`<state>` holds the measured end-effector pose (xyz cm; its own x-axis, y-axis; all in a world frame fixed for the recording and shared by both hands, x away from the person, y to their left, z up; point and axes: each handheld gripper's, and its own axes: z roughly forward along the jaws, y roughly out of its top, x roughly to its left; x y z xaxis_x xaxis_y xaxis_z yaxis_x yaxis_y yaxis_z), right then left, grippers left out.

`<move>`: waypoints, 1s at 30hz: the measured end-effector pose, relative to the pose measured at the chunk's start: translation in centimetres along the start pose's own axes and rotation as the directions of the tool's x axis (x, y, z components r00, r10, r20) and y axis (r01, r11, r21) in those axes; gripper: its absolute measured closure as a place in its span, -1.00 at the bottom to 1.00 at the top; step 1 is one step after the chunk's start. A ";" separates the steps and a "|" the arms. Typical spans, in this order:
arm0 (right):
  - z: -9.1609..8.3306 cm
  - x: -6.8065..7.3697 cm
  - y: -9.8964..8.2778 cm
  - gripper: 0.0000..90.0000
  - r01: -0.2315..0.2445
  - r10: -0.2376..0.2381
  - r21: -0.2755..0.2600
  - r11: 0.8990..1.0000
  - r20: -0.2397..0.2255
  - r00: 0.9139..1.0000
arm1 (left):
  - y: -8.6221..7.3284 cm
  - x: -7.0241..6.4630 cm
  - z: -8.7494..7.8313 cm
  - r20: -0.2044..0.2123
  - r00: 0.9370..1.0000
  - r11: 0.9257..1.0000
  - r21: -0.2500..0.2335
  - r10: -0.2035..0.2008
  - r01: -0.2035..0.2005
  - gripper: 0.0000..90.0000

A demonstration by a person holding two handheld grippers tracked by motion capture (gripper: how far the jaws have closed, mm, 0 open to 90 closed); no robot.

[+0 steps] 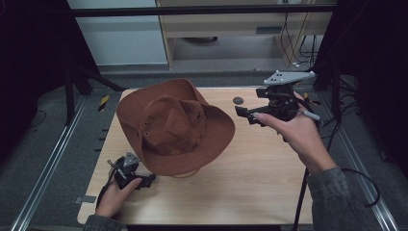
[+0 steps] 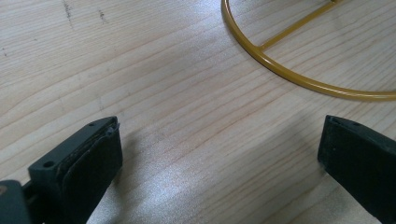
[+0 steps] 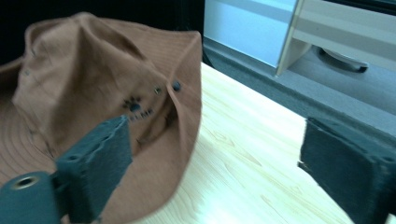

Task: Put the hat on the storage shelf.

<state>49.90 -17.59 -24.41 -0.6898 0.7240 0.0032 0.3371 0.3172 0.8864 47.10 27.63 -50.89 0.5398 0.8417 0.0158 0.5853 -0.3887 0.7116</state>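
Observation:
A brown wide-brimmed hat (image 1: 173, 125) stands left of the middle of the wooden table (image 1: 250, 187), raised on a stand. The stand's yellow wire ring (image 2: 289, 74) lies flat on the wood. My left gripper (image 1: 150, 180) rests low at the table's near left, just under the hat's front brim, and points right. Its jaws stand open over bare wood (image 2: 219, 140), a short way from the ring. My right gripper (image 1: 243, 114) is held in the air at the right and points left at the hat. It is open (image 3: 212, 140) with nothing between the jaws, and the hat's brim (image 3: 187, 93) lies just ahead.
A small dark disc (image 1: 238, 100) lies on the table near its far edge. Metal rails (image 1: 53, 159) run along the floor on both sides. A pale cabinet (image 1: 231, 29) stands behind the table, with cables (image 1: 300, 48) at the back right.

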 end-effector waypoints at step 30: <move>2.2 -4.5 -16.8 -0.84 -0.163 0.146 0.155 0.975 0.114 0.983 | 0.0 0.0 0.0 0.000 1.000 1.000 0.003 0.001 -0.001 -1.00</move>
<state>48.78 -24.82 -40.35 -0.5558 0.8275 0.0798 0.5397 0.2862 0.7917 47.09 27.61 -50.88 0.5406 0.8411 0.0168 0.5864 -0.3911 0.7093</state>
